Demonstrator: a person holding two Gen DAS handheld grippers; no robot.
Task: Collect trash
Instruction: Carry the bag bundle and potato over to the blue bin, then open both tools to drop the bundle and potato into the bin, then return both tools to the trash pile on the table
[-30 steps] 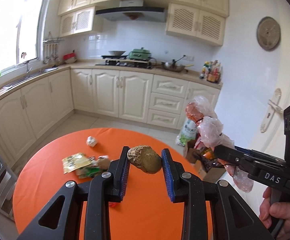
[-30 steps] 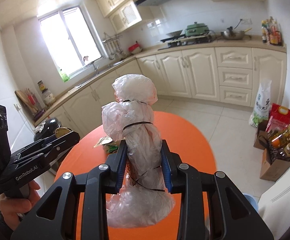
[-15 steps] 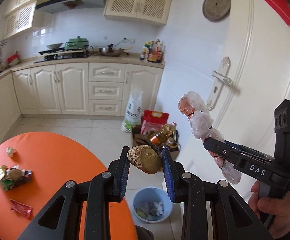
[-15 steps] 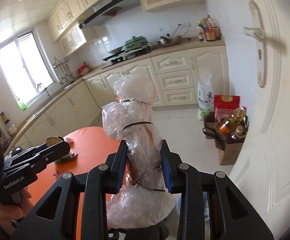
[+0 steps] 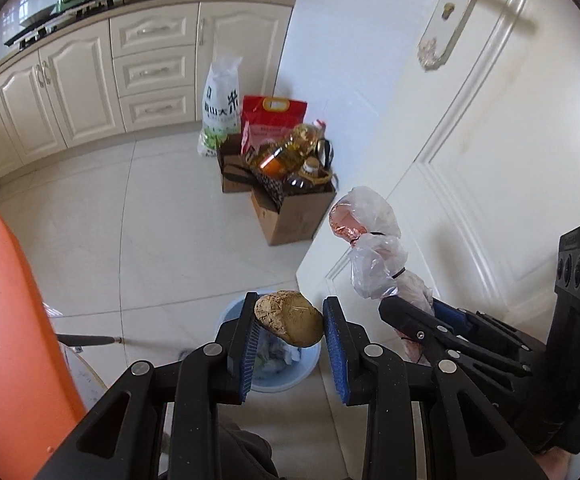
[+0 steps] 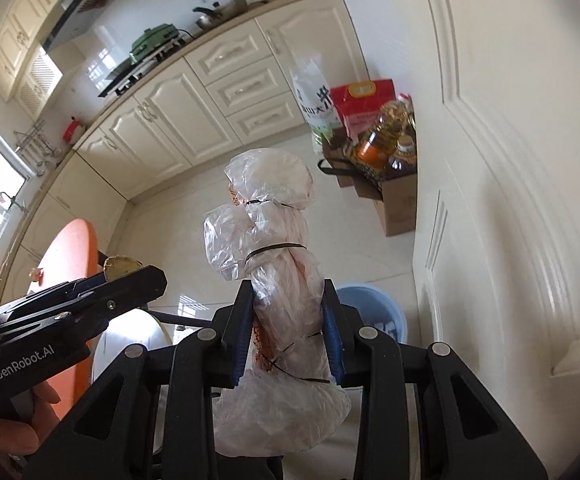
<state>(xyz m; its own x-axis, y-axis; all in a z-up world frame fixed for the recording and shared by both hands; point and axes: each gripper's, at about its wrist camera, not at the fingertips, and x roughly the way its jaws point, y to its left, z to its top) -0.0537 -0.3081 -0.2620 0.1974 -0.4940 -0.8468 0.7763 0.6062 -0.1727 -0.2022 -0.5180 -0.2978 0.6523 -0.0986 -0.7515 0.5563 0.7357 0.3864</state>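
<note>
Left wrist view has a brownish, half-eaten lump of food (image 5: 290, 322) clamped between the pads of the left claw (image 5: 290, 334), held in the air directly above the blue trash bin (image 5: 310, 368) that stands on the tiled floor by the white door (image 5: 470, 140); some crumpled waste already lies inside the bin. Just to the right, the right claw (image 6: 287, 326) is closed around a bundle of clear plastic bags (image 6: 273, 248) tied with dark bands, hanging beside the bin's near rim in its own view. Judging by this, both loads are at the drop-off step: the left claw only needs to part to let the lump fall, while the right seems to need a small shift over the opening first, away from the orange desk (image 5: 5, 320) edge
</note>
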